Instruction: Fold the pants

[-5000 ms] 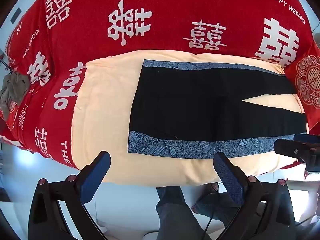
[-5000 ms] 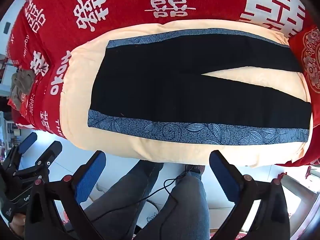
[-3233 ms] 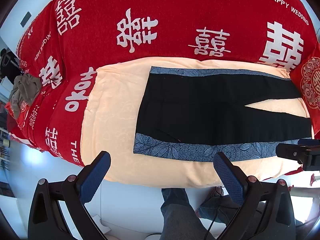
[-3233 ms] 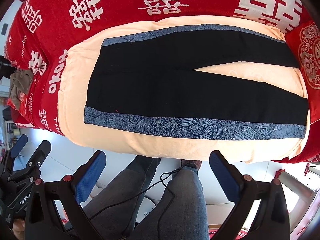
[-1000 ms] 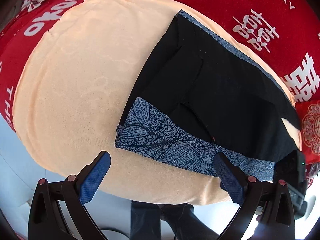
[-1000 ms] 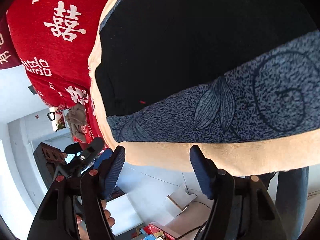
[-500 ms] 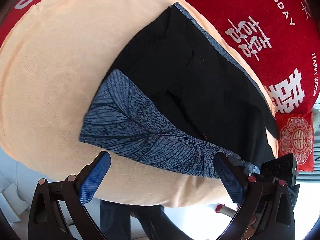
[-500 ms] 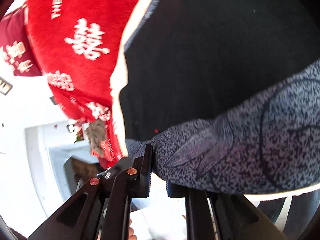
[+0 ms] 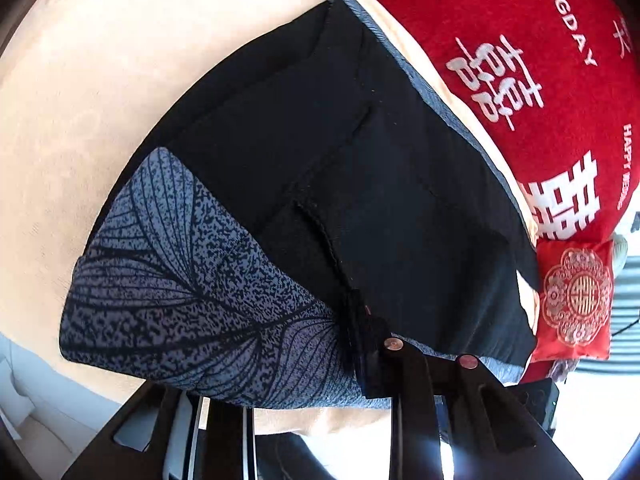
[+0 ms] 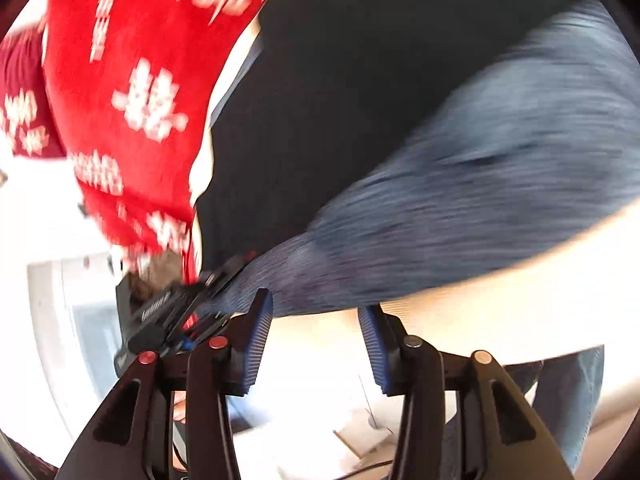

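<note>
Black pants [image 9: 400, 200] with a blue-grey leaf-print side band [image 9: 180, 300] lie flat on a cream pad [image 9: 100, 80]. My left gripper [image 9: 358, 332] is shut on the near edge of that band, and the cloth bunches slightly at the pinch. The right wrist view is motion-blurred. There the pants [image 10: 360, 100] and the band [image 10: 480, 180] fill the upper right. My right gripper [image 10: 316, 340] sits just below the band's edge, its jaws opening with nothing between the blue pads [image 10: 260, 336]. The left gripper [image 10: 200, 292] shows at the left, clamped on the band's end.
A red blanket [image 9: 540, 20] with white lettering covers the bed behind the pad, also seen as the red blanket [image 10: 140, 80]. A small red embroidered pillow [image 9: 576, 300] lies at the pants' far end. A person's jeans leg [image 10: 576, 400] stands by the bed's near edge.
The left gripper came down onto the band and went from wide open to shut on it. The right gripper, shut on the band half a second ago, has let go and swung sideways.
</note>
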Demonstrator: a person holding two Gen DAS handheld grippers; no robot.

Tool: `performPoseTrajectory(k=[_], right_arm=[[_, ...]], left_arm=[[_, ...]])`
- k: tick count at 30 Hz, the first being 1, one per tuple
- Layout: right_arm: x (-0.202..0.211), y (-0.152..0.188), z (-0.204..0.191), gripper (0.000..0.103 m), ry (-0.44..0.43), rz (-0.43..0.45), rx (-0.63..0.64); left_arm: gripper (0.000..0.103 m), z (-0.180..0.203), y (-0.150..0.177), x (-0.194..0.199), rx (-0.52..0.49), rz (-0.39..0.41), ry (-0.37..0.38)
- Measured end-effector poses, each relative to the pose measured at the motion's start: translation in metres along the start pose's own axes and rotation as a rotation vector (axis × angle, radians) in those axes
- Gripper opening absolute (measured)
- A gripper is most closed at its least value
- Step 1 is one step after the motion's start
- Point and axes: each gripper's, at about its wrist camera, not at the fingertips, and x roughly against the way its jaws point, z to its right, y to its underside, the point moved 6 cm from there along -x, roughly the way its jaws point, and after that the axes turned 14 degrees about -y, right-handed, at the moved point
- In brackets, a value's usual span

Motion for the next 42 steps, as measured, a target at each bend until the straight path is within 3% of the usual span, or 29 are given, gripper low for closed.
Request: performPoseTrajectory(k=[3, 9, 11, 12, 13, 20, 27, 34, 38, 42], right_arm=[[0.027, -0.007, 0.021, 0.049, -0.001, 0.076, -0.056], [0.051, -0.025, 0.036, 0.048, -0.158, 0.232, -0.16], [0.059, -0.027, 0.043, 0.018, -0.194, 0.284, -0.236], [0.06, -0.027, 0.042, 0.006, -0.164, 0.289, -0.255], [0.061, -0.027, 0.038, 0.006, -0.144, 0.284, -0.25], [0.074, -0.056, -0.054, 0.006, 0.044, 0.162, 0.082], [0.061, -0.147, -0.145, 0.006, 0.088, 0.015, 0.308], [0.016, -0.266, -0.156, 0.009, 0.121, -0.1, 0.318], [-0.028, -0.32, -0.13, 0.01, 0.189, -0.175, 0.291], [-0.058, -0.35, -0.091, 0.011, 0.226, -0.211, 0.205]], left_arm=[[0.027, 0.001, 0.0, 0.001, -0.037, -0.005, -0.014], [0.027, -0.002, 0.003, -0.006, -0.068, -0.02, -0.039], [0.027, -0.003, 0.003, -0.008, -0.067, -0.021, -0.041], [0.027, -0.002, 0.002, -0.008, -0.066, -0.02, -0.041], [0.027, -0.001, 0.002, -0.005, -0.067, -0.015, -0.04], [0.027, 0.02, -0.013, 0.032, -0.05, 0.056, -0.011], [0.027, 0.064, -0.07, 0.068, -0.004, 0.171, -0.02], [0.027, 0.11, -0.164, 0.046, -0.012, 0.26, -0.103], [0.027, 0.118, -0.207, 0.001, -0.004, 0.251, -0.191], [0.029, 0.113, -0.224, -0.038, 0.034, 0.221, -0.26]])
